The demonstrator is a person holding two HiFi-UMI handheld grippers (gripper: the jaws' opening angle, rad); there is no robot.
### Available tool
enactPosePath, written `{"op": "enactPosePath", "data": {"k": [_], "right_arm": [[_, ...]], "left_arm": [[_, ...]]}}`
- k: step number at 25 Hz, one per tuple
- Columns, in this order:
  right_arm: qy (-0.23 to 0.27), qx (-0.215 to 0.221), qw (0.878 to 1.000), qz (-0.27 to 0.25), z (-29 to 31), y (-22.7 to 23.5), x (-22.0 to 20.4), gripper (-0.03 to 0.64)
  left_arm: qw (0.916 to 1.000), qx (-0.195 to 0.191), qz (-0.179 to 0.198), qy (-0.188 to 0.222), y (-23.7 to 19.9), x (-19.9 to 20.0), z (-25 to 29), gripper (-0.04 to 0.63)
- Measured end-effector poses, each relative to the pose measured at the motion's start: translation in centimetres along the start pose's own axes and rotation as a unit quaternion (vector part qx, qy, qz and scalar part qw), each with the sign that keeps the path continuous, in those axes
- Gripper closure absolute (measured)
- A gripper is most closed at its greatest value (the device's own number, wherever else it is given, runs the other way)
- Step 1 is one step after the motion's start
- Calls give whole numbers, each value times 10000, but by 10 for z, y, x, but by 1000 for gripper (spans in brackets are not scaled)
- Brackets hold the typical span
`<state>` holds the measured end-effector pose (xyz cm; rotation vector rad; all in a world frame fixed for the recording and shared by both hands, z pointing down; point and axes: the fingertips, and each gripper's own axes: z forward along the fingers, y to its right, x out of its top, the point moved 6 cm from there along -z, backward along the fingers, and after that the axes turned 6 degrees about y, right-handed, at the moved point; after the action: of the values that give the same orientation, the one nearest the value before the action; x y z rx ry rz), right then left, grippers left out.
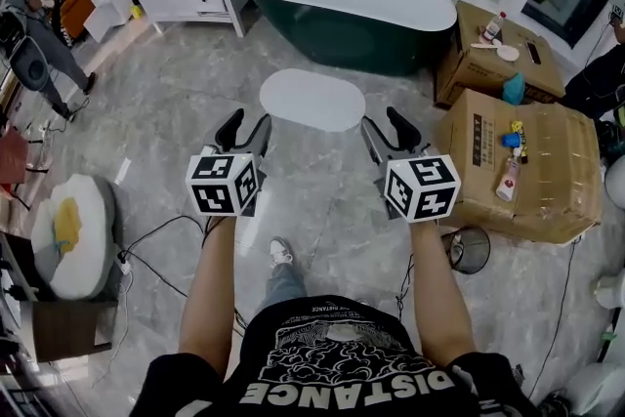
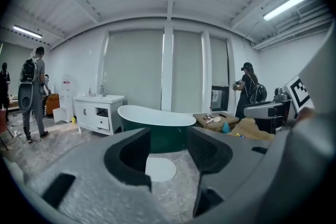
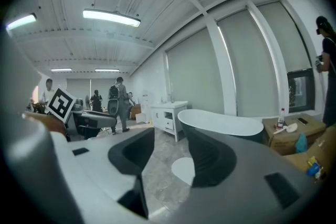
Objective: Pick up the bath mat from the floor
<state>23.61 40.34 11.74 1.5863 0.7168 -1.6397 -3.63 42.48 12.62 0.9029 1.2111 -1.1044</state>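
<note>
Head view: bath mat (image 1: 312,100) on marbled floor (image 1: 176,142); left gripper (image 1: 247,127), right gripper (image 1: 384,124) half-open, empty.

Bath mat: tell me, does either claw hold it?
No, the bath mat lies flat on the floor by the bathtub, ahead of the left claw and right claw.

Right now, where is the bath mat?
In the head view, the white bath mat lies flat on the floor at centre, just in front of the bathtub.

Black printed T-shirt (image 1: 342,361), blue jeans (image 1: 285,286), sneaker (image 1: 281,252)
</note>
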Motion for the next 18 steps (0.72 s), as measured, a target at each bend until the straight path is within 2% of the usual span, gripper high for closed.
{"op": "enactPosePath", "data": {"k": [10,18], "right_arm": [[-70,-620,9980,75,137,-38,15,367],[-104,-937,9955,141,201,-47,16,354]], "left_arm": [[9989,-448,-51,-82,-158,26,80,334],[9976,-663,-61,-183,-222,29,126,328]]}}
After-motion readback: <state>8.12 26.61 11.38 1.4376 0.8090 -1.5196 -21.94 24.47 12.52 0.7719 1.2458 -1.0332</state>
